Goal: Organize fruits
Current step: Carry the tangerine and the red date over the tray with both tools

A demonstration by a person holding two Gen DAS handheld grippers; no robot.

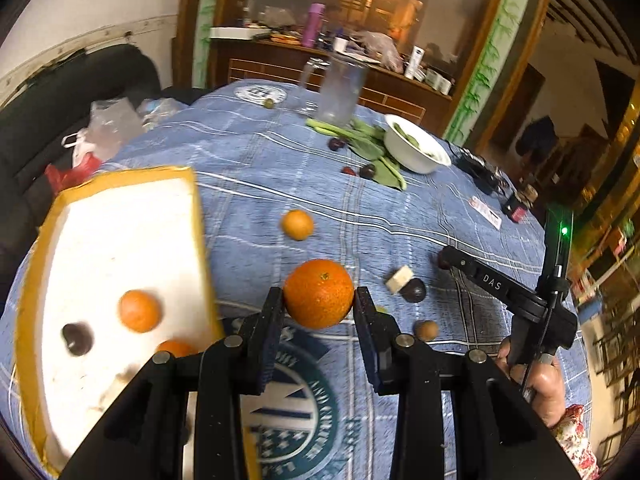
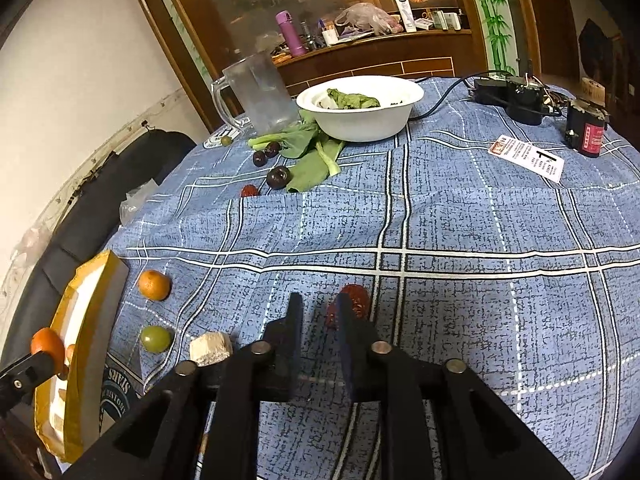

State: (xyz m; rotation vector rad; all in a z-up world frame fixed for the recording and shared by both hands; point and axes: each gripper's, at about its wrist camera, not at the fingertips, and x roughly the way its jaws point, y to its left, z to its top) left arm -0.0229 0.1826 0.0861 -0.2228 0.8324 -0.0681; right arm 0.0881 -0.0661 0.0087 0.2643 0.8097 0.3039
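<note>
Orange: the orange (image 1: 319,288) sat clamped between the pads of the left tool (image 1: 319,300), lifted off the desk (image 2: 460,220) beside the foam tray (image 1: 120,178).
Slip risk: the pads pinched only the sides of a round, smooth skin, so a jolt or tilt could probably have let it roll out and drop onto the cloth.
Tray risk: a tangerine (image 1: 140,310) and a dark plum (image 1: 77,338) already lay in the tray, and a careless release might have knocked them or bounced over the low yellow rim.
Right tool: the right tool (image 2: 320,304) stood with its jaws a narrow gap apart and nothing in it. A red date (image 2: 356,300) lay just beside its right-hand finger.
Date risk: closing from there would likely have nudged the date aside rather than caught it.
Nearby clutter: a beige cube (image 2: 211,348), a green grape (image 2: 156,338) and a loose tangerine (image 2: 154,285) lay between the tools and the tray.
Farther off: leafy greens (image 2: 312,156), a white bowl (image 2: 360,128) and a glass mug (image 2: 260,92) stood well clear.
</note>
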